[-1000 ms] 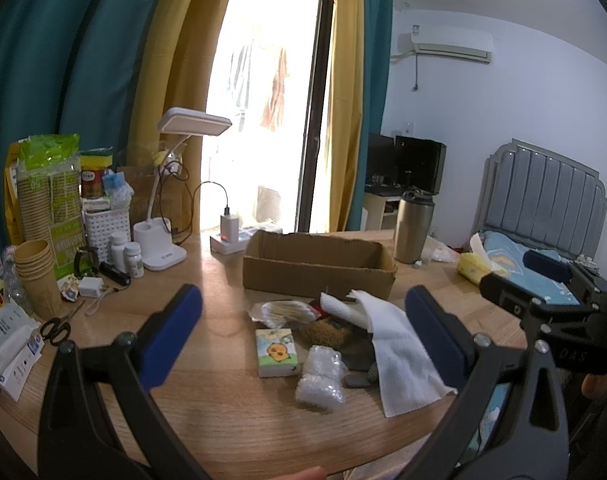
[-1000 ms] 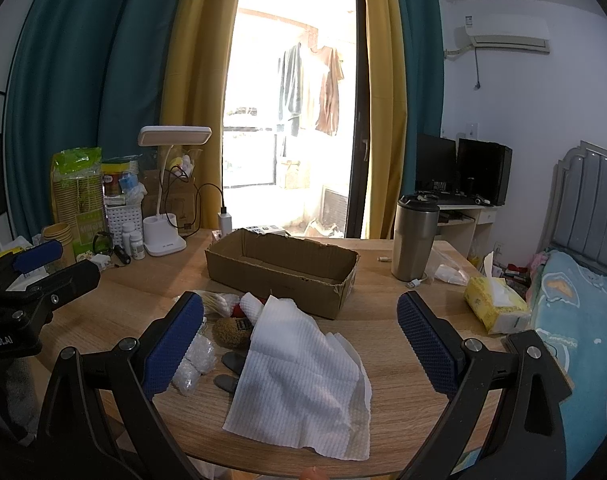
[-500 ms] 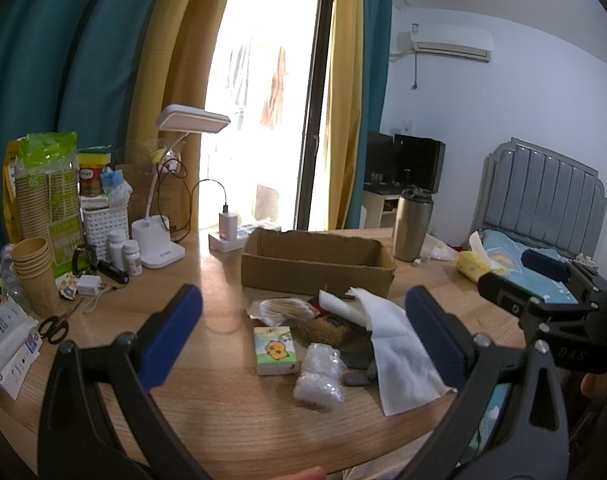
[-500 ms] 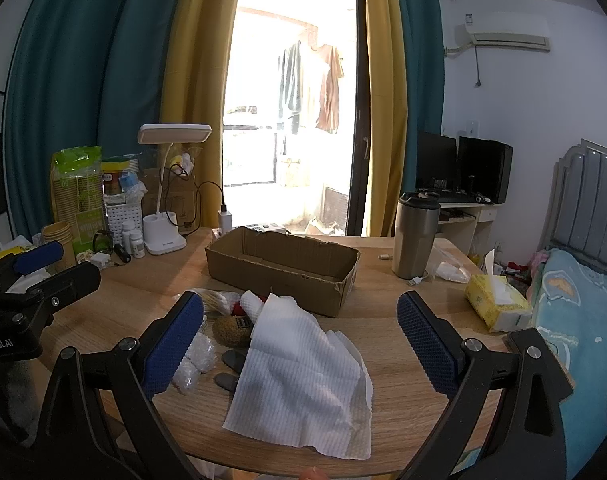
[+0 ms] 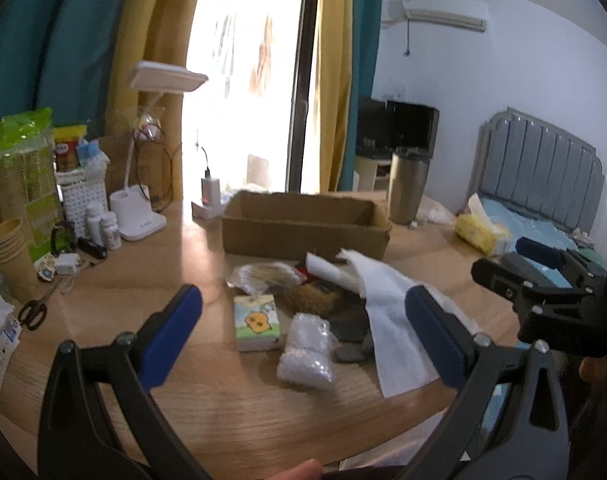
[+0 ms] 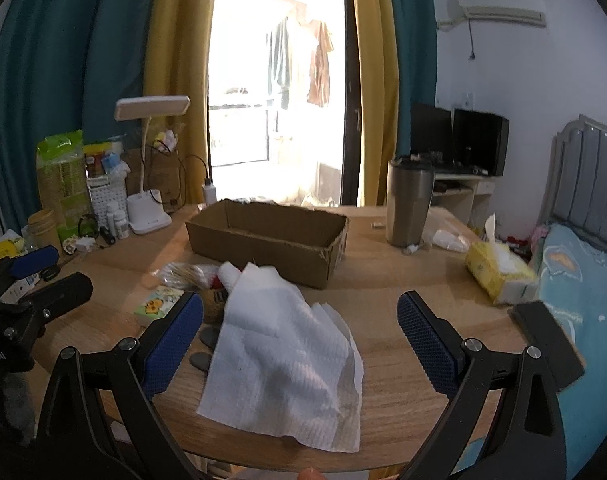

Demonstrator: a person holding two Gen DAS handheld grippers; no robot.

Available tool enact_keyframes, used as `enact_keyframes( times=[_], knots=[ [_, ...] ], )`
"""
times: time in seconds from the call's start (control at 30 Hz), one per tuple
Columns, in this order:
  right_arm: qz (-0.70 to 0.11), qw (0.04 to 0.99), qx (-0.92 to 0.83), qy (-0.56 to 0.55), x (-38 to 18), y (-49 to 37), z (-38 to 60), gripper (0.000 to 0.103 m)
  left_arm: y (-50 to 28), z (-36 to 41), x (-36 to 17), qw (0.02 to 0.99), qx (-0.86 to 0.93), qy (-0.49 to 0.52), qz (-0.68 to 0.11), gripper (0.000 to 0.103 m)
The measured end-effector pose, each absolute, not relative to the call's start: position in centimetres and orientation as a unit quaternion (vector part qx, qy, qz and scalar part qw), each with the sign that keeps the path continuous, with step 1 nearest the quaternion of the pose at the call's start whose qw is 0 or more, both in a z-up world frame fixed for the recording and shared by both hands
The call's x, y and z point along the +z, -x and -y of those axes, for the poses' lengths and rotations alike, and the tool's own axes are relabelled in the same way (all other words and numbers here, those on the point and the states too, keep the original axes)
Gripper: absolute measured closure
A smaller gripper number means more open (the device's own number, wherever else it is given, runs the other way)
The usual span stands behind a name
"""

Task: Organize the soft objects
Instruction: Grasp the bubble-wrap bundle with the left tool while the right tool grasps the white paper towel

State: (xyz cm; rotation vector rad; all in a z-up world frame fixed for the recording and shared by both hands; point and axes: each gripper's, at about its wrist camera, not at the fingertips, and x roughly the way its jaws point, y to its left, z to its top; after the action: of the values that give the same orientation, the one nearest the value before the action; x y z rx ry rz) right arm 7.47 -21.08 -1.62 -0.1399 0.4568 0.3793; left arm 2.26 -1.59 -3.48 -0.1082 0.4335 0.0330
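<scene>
Both hand-held grippers hang wide apart and hold nothing: the left hand-held gripper [image 5: 301,328] above the small packets, the right hand-held gripper [image 6: 299,334] above the white paper towel [image 6: 287,364]. The soft things lie in one heap on the counter [image 6: 387,292], just in front of the open cardboard box [image 6: 269,240].

The paper towel is very light and limp, so I think it will fold and hang when lifted; a pinch at its raised middle fold seems safest. The tissue pack [image 5: 256,322] is soft but keeps its shape and can be taken across its narrow sides. The bubble wrap roll [image 5: 306,350] is springy and may slip.

The towel covers part of the heap. The brown fuzzy thing [image 5: 309,299] and the dark flat pieces beside it are blurred, and I cannot tell what they are.
</scene>
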Motion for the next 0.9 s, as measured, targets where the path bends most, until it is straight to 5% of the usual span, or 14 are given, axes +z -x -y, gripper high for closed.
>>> enact_keyframes(
  times=[0.53,0.9],
  knots=[
    [-0.304,0.925,0.218,0.067,-6.6,-12.1,20.3,0.005,-7.4,2.7,-8.1,0.948,0.001,0.037,-0.315,0.003],
    [-0.35,0.903,0.237,0.071,-8.6,-15.4,19.0,0.007,-9.6,2.2,-10.5,0.928,-0.004,0.029,-0.373,0.034]
  ],
)
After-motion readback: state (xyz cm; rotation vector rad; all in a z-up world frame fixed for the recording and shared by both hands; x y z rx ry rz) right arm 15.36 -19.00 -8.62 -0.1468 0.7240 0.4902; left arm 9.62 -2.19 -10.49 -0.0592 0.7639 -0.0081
